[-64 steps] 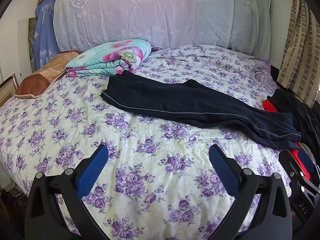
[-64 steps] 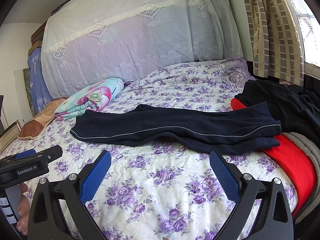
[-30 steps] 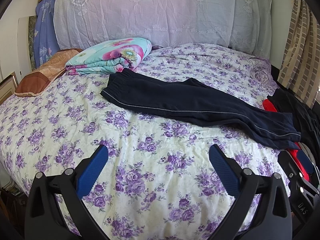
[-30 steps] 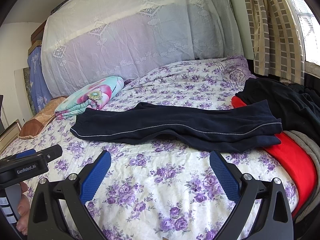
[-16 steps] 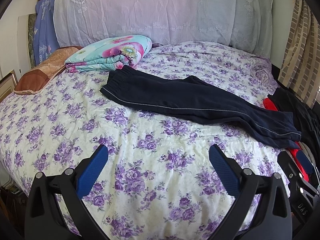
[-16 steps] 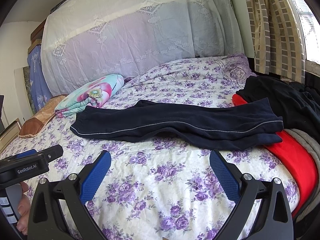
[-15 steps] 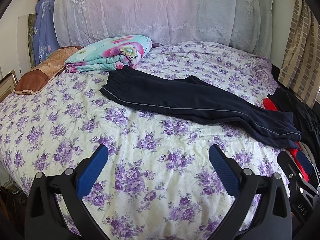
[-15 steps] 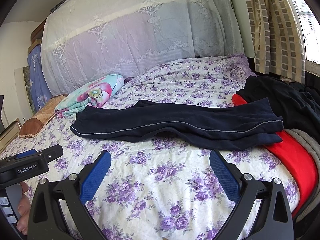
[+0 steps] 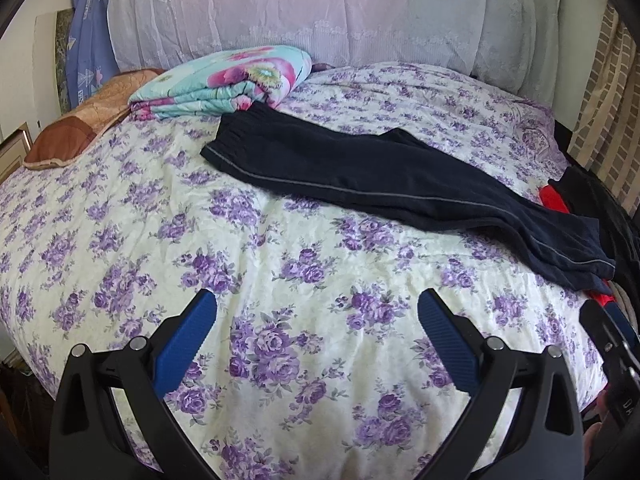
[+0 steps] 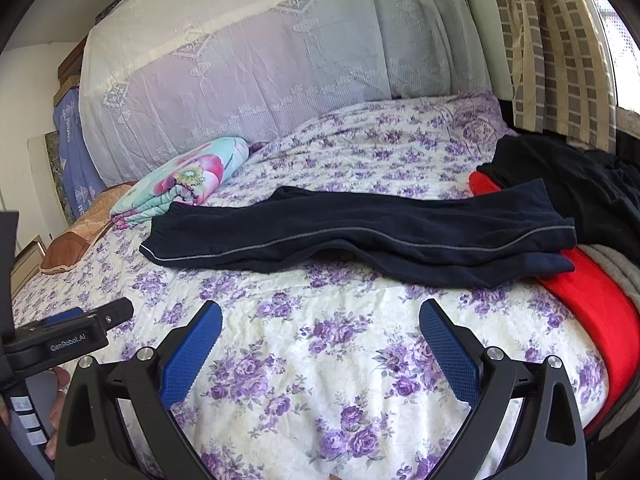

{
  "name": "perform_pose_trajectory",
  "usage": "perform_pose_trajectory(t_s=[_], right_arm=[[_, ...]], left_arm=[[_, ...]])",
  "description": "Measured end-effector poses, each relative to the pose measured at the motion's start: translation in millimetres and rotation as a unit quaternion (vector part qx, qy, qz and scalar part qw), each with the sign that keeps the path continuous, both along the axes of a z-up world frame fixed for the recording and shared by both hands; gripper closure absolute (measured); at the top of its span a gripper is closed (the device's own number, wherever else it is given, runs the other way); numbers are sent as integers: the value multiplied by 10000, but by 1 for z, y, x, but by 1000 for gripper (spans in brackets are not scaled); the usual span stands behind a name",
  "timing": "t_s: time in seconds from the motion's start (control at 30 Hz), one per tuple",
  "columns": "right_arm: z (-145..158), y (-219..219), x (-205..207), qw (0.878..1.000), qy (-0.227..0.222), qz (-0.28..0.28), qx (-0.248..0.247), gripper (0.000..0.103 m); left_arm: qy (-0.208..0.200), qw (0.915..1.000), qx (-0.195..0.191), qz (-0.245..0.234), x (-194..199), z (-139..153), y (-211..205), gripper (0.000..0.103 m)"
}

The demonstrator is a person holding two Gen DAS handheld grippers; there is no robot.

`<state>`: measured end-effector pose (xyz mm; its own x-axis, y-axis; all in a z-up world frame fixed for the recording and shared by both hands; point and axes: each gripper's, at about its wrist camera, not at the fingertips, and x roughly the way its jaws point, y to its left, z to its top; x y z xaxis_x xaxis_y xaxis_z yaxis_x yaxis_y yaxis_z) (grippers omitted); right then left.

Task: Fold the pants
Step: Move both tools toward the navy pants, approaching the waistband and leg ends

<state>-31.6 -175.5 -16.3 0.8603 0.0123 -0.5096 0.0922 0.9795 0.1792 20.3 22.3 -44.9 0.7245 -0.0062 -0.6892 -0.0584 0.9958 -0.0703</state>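
Both held low over the near part of the bed [image 9: 120,208], fingers spread wide and gripping nothing: left hand-held gripper [image 9: 316,312], right hand-held gripper [image 10: 320,322]. Ahead of both and well apart from the fingertips, dark pants [image 9: 360,176] laid flat lengthwise across the floral cover, waistband beyond the left hand-held gripper and just beside a folded flowered blanket [image 9: 224,80], cuffs beyond the right hand-held gripper and resting on a red garment [image 10: 592,304] at the bed's edge.
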Motion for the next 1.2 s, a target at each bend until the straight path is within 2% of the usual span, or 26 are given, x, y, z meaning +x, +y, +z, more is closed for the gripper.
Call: perform_pose_trajectory(t_s=[0.23,0.5,0.63,0.73,0.83,0.9,0.97,1.0,1.1,1.2], right_arm=[[-27,-30,44,9972,714,-196,-84,4],[-49,-57,94,9903,1359,-268,84,4],[-67,-68,104,9860,1609,-280,347,4],[-68,-70,104,9864,1565,-200,451,3],[-72,-74,103,9867,1530,-9,551,3],[-71,-77,98,9876,1423,119,653,3],[-71,-85,95,9869,1308,184,926,3],[-70,-89,94,9859,1252,211,1092,3],[-68,-101,94,9812,1161,267,1520,3],[-66,-120,96,9715,1042,237,2115,4]], left_arm=[[562,9980,141,255,47,-41,26,4],[1092,9933,126,342,110,-62,47,4],[1158,9915,528,267,124,-73,47,4],[867,9910,1015,97,118,-80,38,4],[804,9942,712,-16,117,-76,48,4],[834,9940,692,-135,118,-75,49,4],[896,9930,709,-284,122,-73,49,4],[867,9940,559,-372,125,-70,51,4],[855,9941,-417,-531,150,-58,75,4],[1019,9829,-1438,-532,192,-52,106,4]])
